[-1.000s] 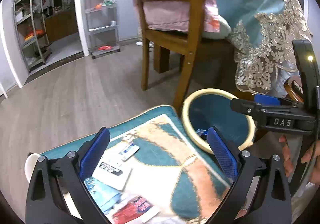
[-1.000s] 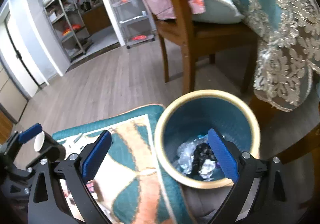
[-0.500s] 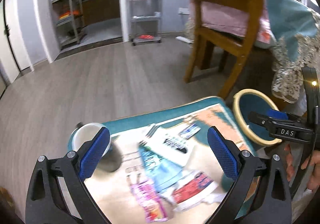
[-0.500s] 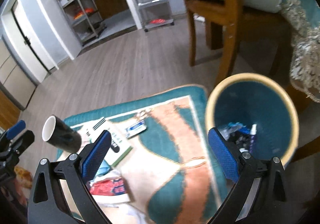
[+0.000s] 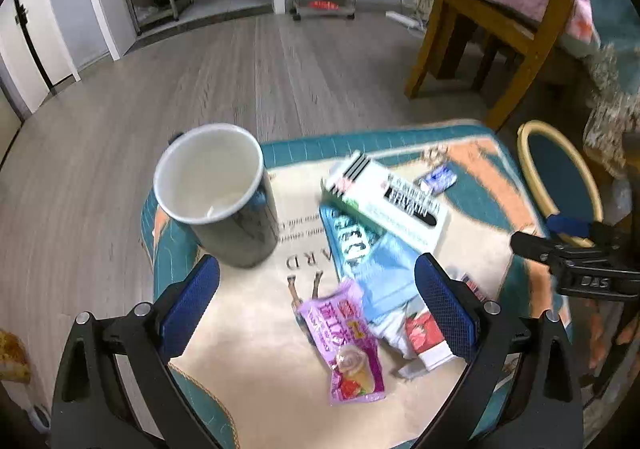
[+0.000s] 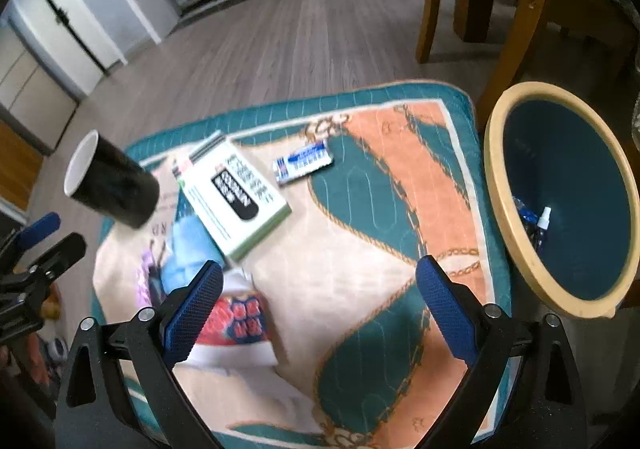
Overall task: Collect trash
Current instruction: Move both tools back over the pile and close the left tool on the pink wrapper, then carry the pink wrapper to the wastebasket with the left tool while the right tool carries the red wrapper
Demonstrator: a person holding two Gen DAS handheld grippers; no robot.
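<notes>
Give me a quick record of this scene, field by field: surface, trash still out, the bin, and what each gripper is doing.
surface: patterned mat on wood floor
trash out: black paper cup, white box, small blue wrapper, pink wrapper, red packet
bin: blue trash bin right of mat, already holds some scraps
left gripper: jaws open, empty
right gripper: jaws open, empty
</notes>
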